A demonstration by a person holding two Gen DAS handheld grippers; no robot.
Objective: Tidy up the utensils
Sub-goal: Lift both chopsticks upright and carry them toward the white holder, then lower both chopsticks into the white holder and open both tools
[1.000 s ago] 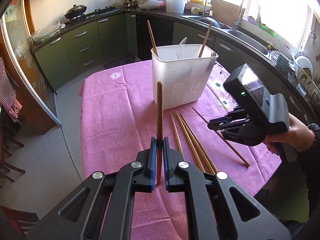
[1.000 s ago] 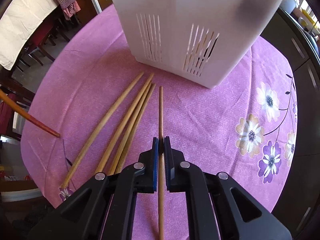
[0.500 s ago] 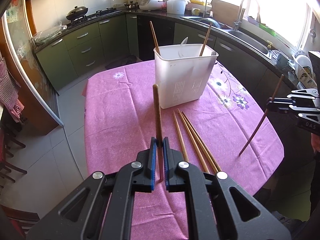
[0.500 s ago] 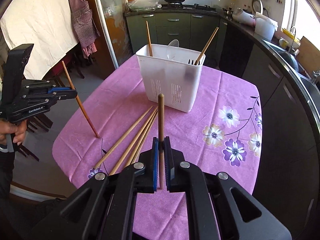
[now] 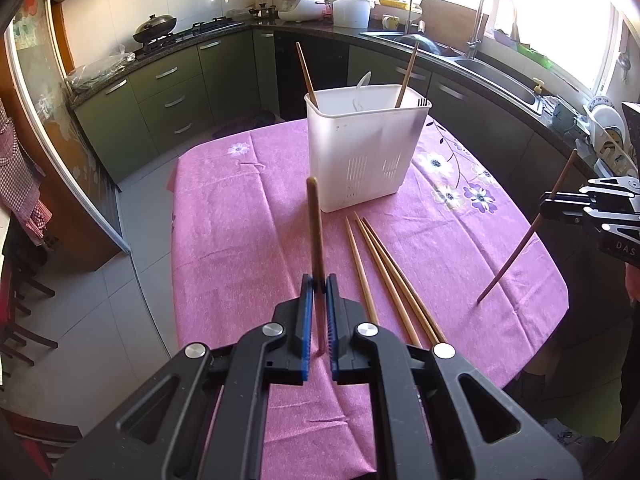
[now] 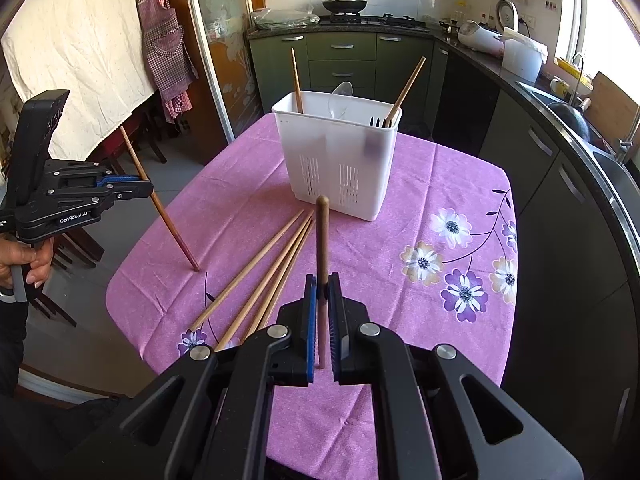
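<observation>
Left gripper (image 5: 317, 280) and right gripper (image 6: 322, 280), each clamped on one dark chopstick (image 5: 315, 224) (image 6: 321, 236).
Three loose chopsticks (image 5: 380, 276) on pink tabletop (image 5: 240, 216), near ends hidden behind fingers (image 5: 404, 364); white holder (image 5: 362, 148) beyond, contents half hidden.

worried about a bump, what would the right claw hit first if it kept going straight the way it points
Probably the pink tablecloth just short of the white utensil holder; the right claw points down at it, its chopstick leading. Depth is unclear.
</observation>
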